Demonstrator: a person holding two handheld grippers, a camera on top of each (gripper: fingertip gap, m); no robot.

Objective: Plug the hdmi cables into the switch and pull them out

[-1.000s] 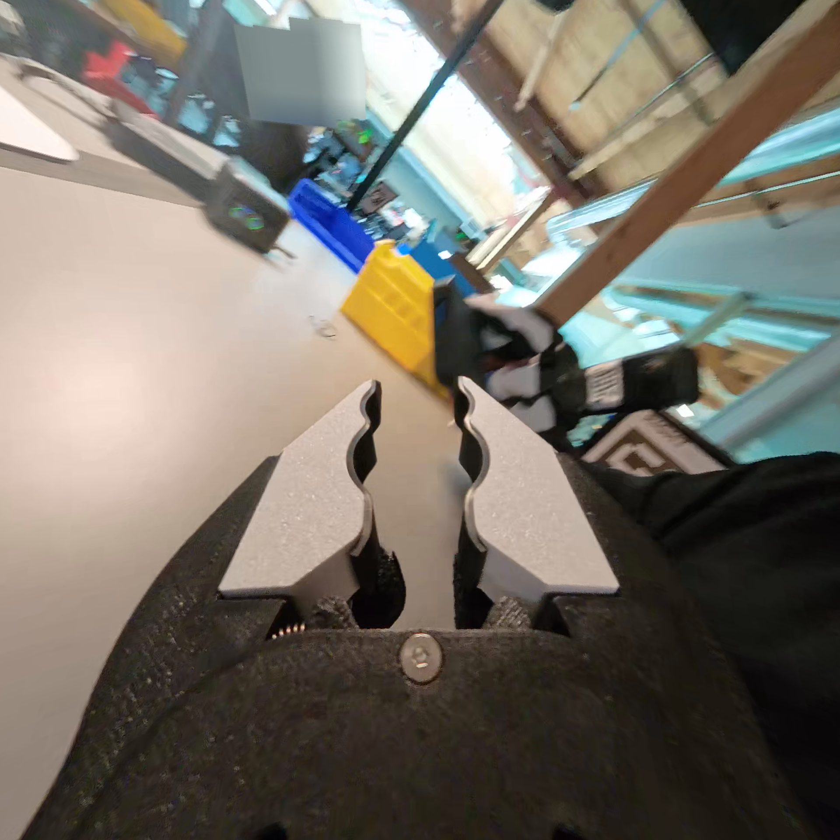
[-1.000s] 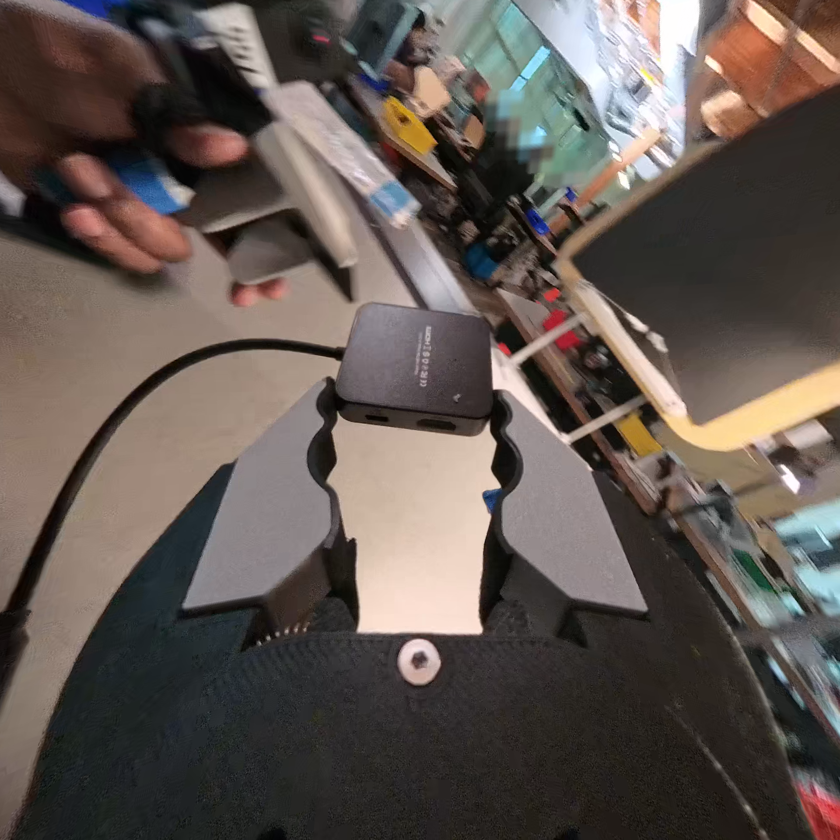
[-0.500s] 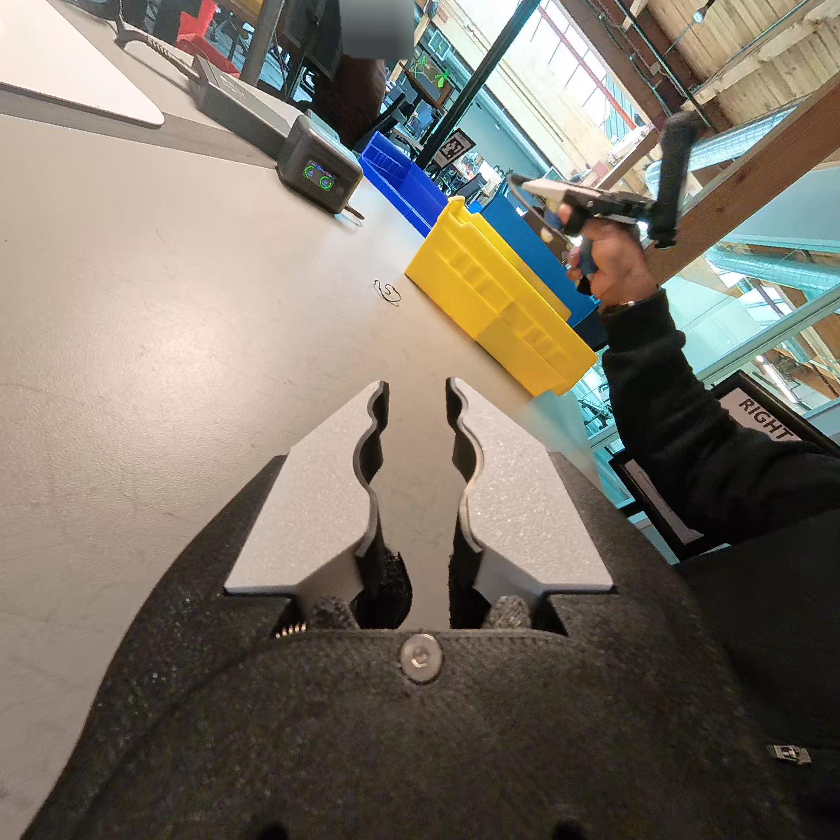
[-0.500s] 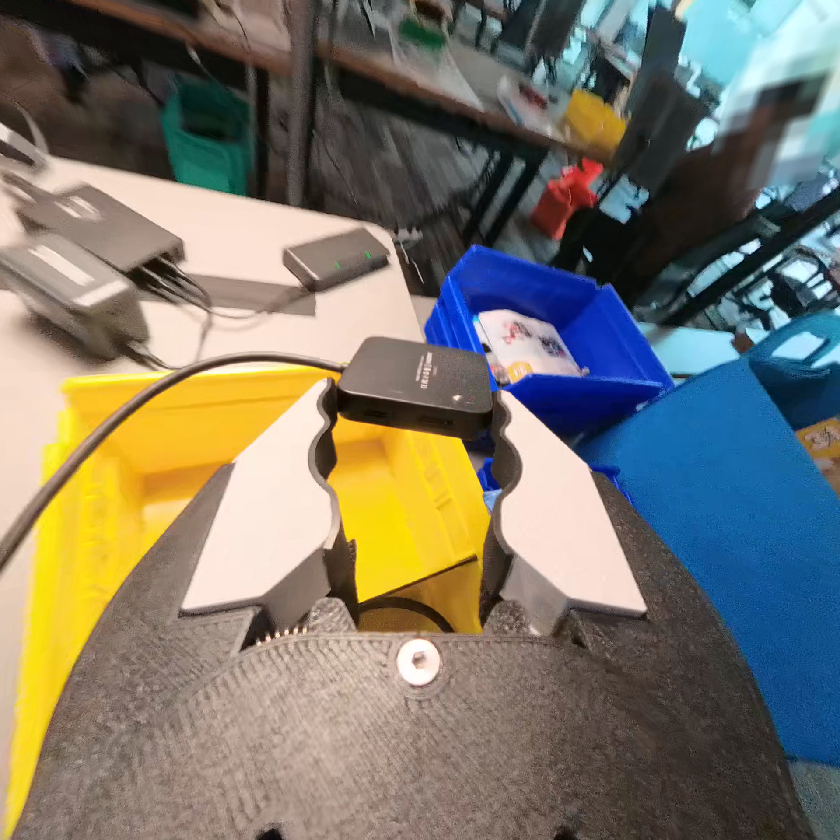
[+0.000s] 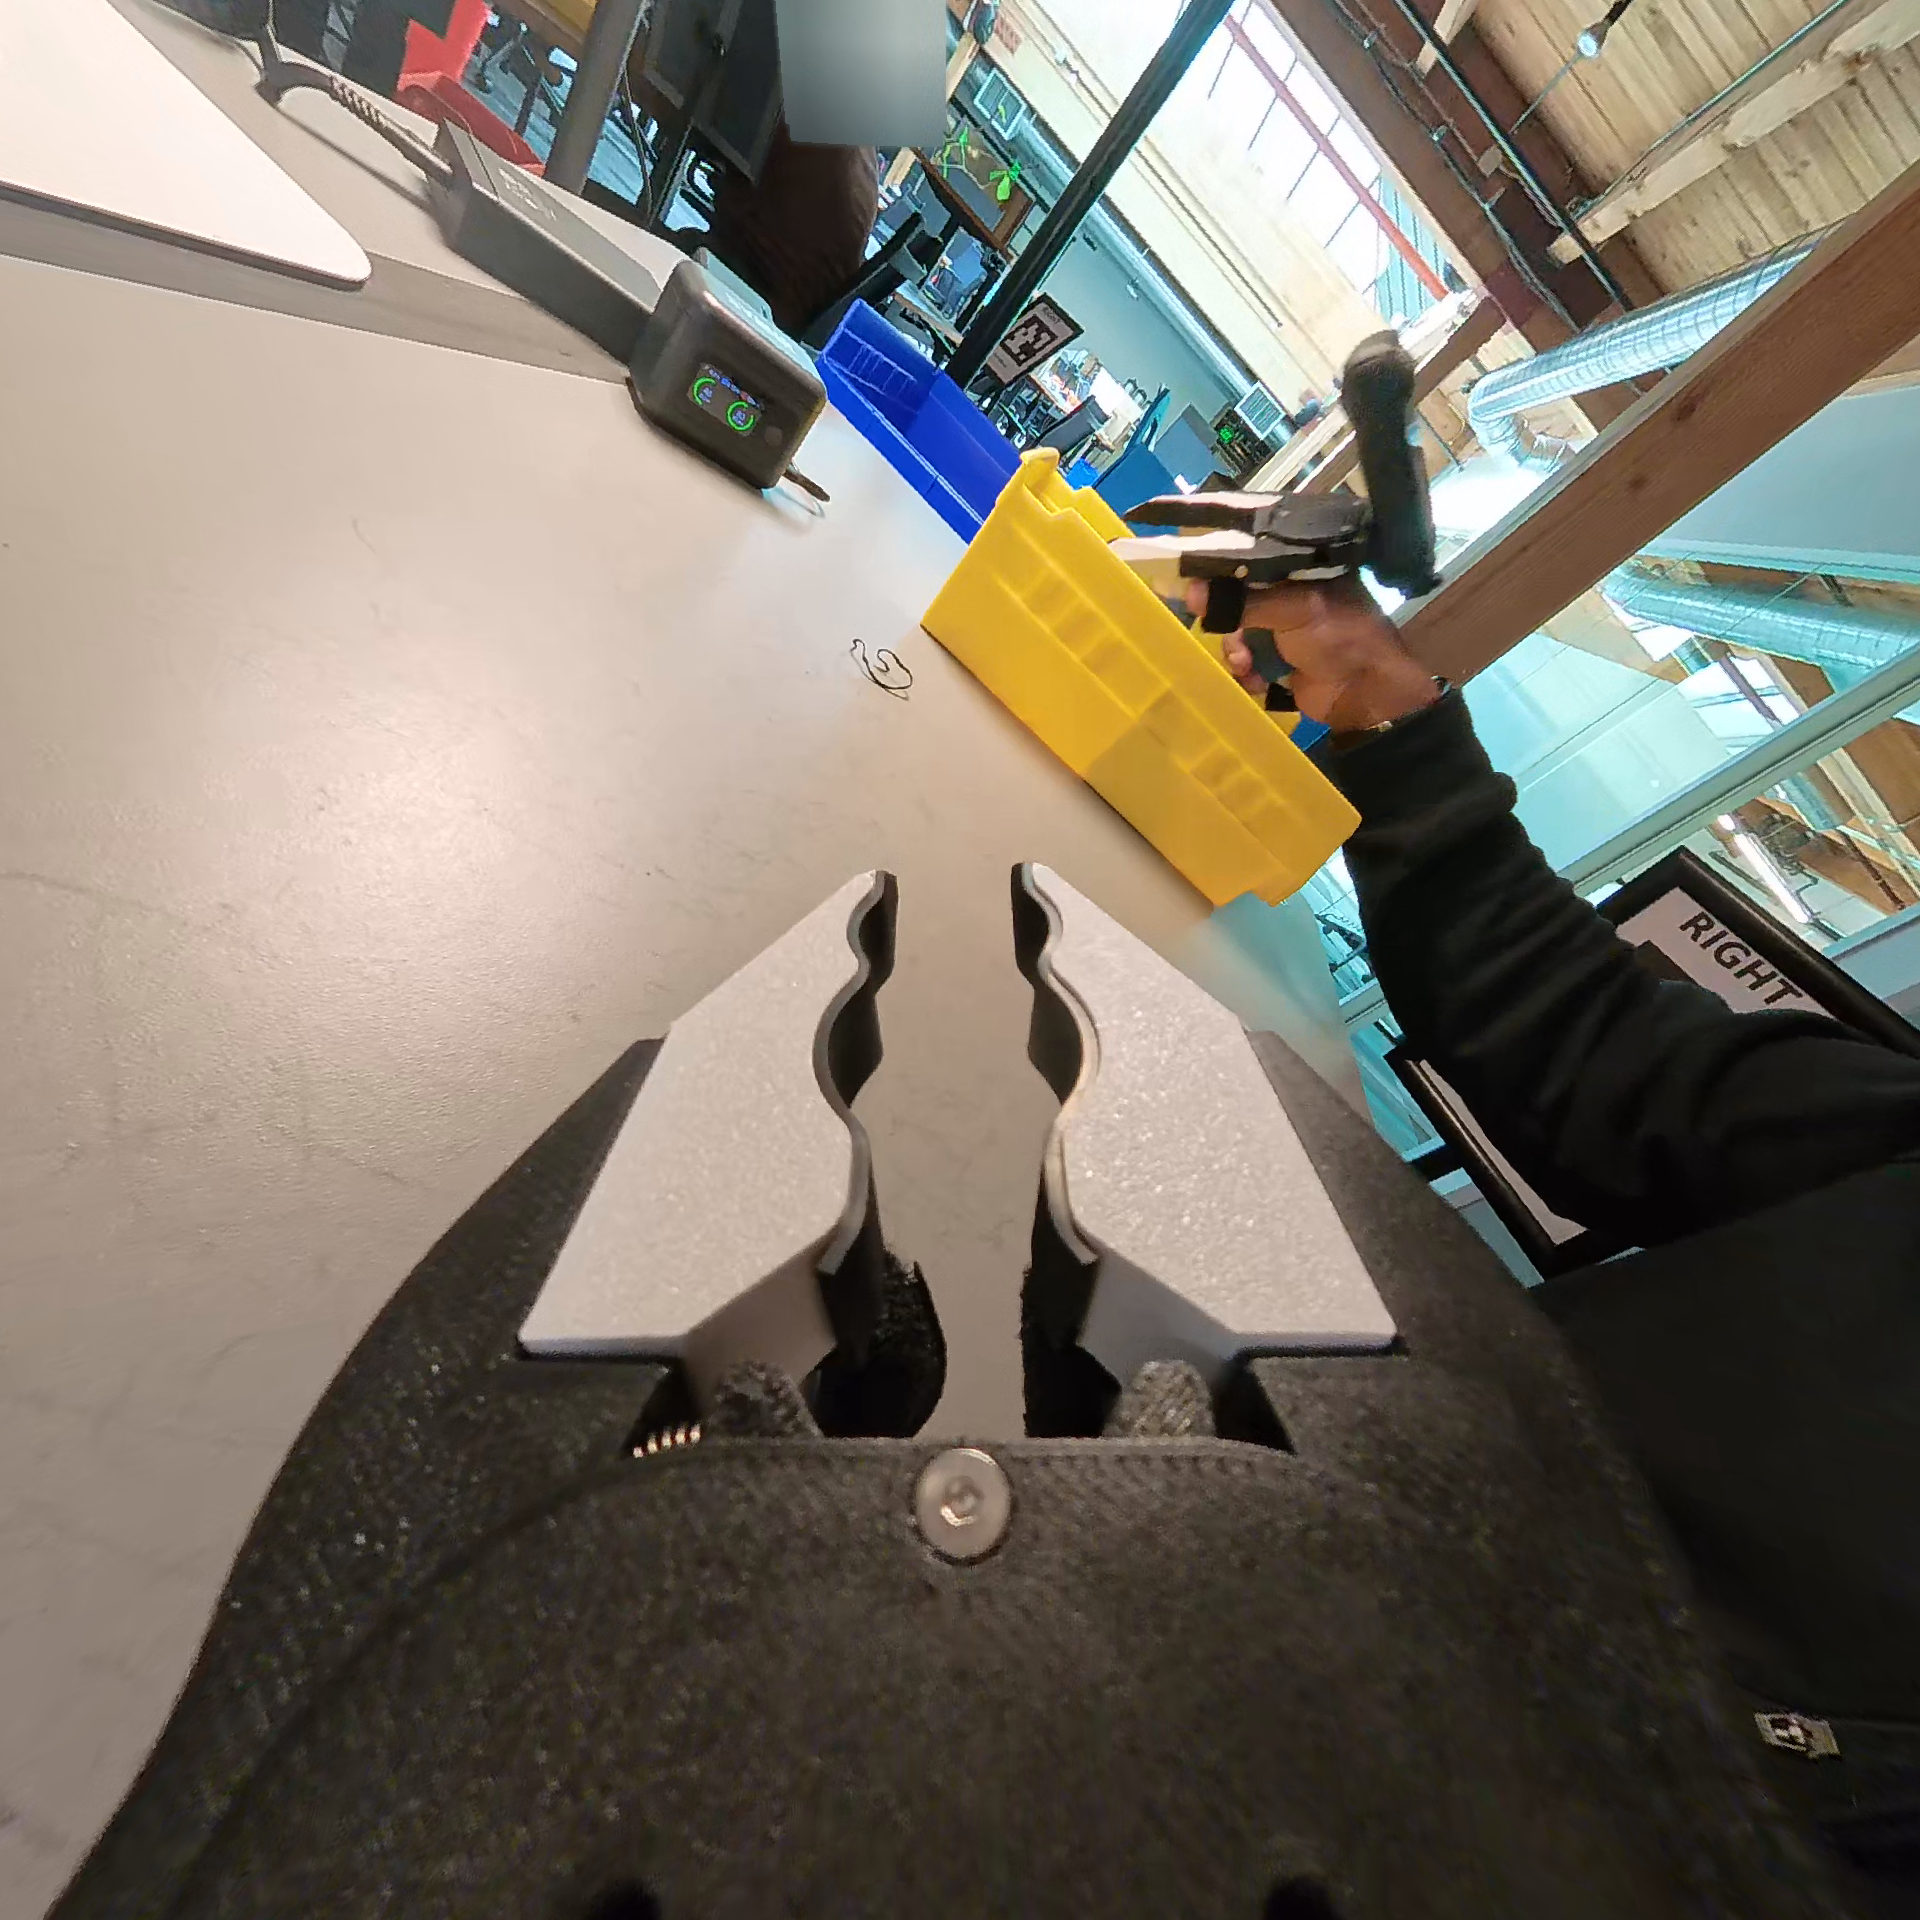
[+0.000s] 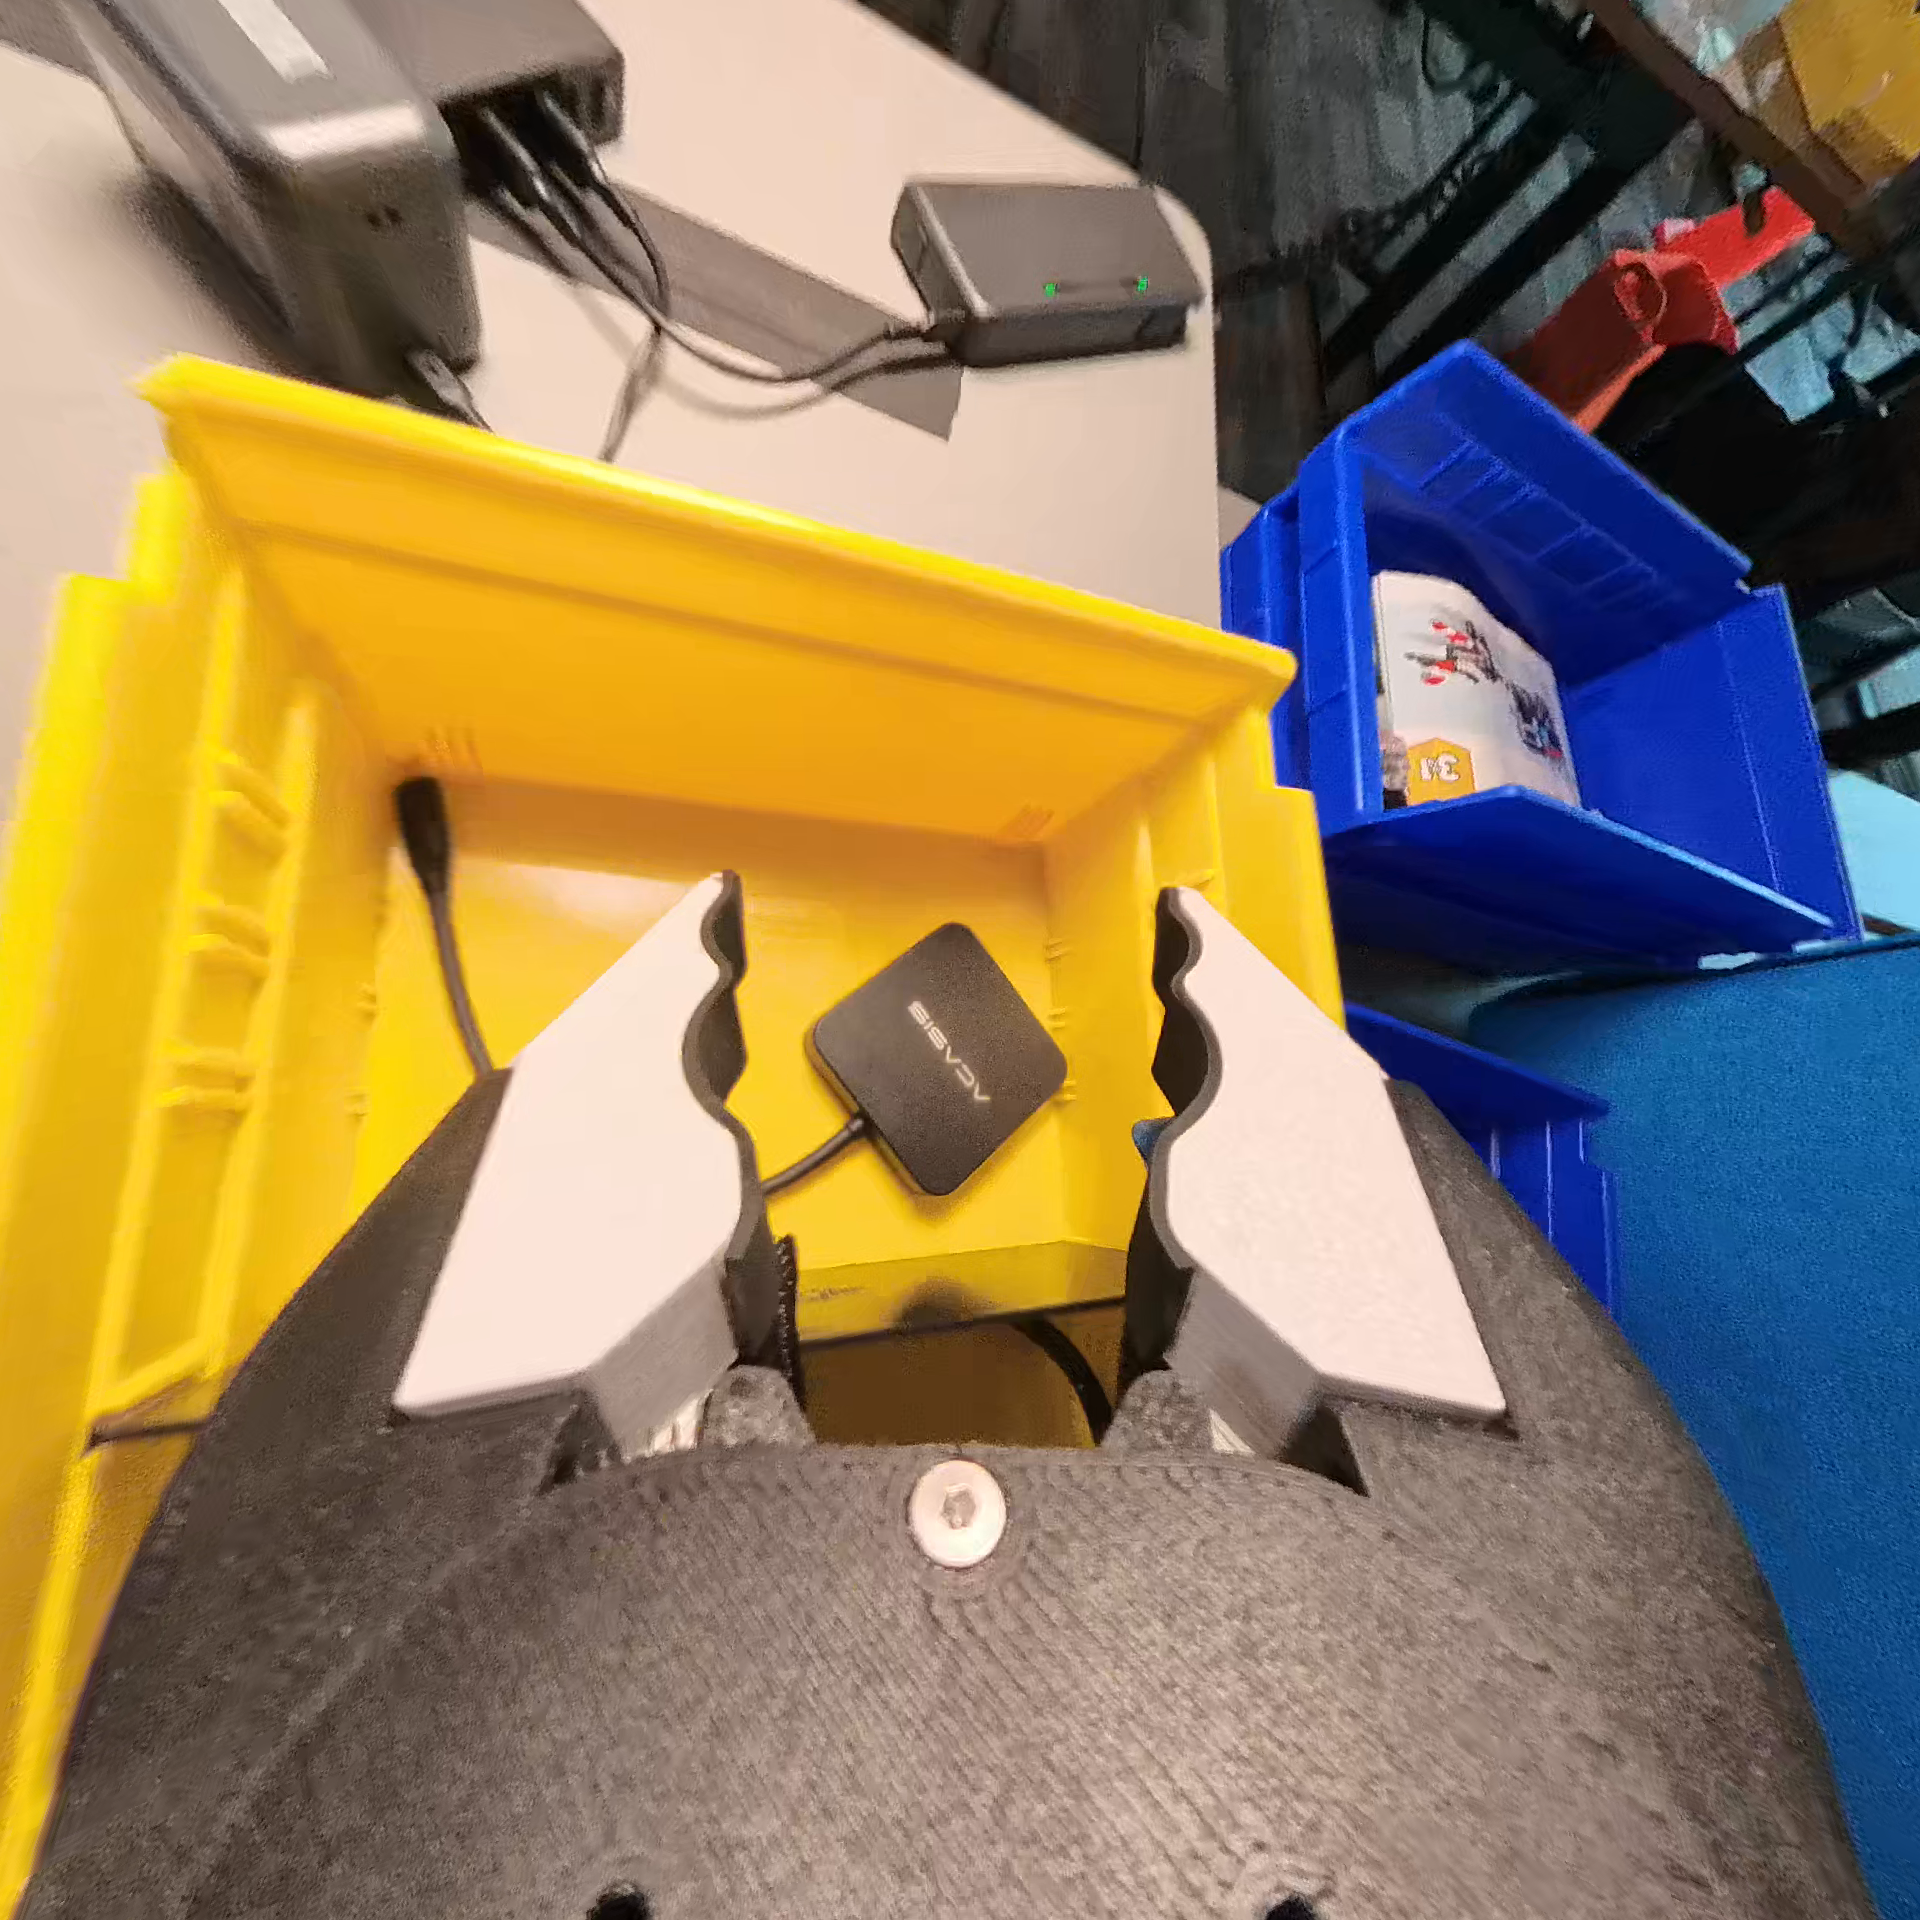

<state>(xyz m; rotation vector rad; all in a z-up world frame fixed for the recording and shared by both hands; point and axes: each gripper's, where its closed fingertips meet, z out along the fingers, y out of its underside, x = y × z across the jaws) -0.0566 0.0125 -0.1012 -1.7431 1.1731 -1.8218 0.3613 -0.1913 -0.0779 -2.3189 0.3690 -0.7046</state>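
The right tool [image 6: 945,904] hangs above the yellow bin [image 6: 727,582] and points down into it. Its two grey fingers [image 6: 613,1132] are spread wide and hold nothing. Between them, lower down, the switch [image 6: 938,1057] lies flat on the floor of the bin, a small black square turned at an angle. A thin black cable [image 6: 805,1166] leaves one corner of the switch and passes behind the left finger. A second piece of black cable with a thick end [image 6: 424,831] stands in the far left corner of the bin; whether it is the same cable, I cannot tell.

To the right of the yellow bin there is a blue bin [image 6: 1558,665] with a white printed box [image 6: 1470,707] inside. Behind the yellow bin, on the tabletop [image 6: 1039,488], are a dark grey box [image 6: 301,197] and a flat black device [image 6: 1039,270] with small green lights, joined by some wires.

The left tool [image 5: 945,888] is low over the tabletop [image 5: 364,727], well apart from the yellow bin [image 5: 1122,707]. Its fingers stand a little apart, with only a narrow gap, and nothing is between them. In this view the right tool [image 5: 1143,530] appears farther off, held in a hand [image 5: 1320,655] above the bin. A small power unit [image 5: 727,390] with green rings is at the far side of the tabletop.
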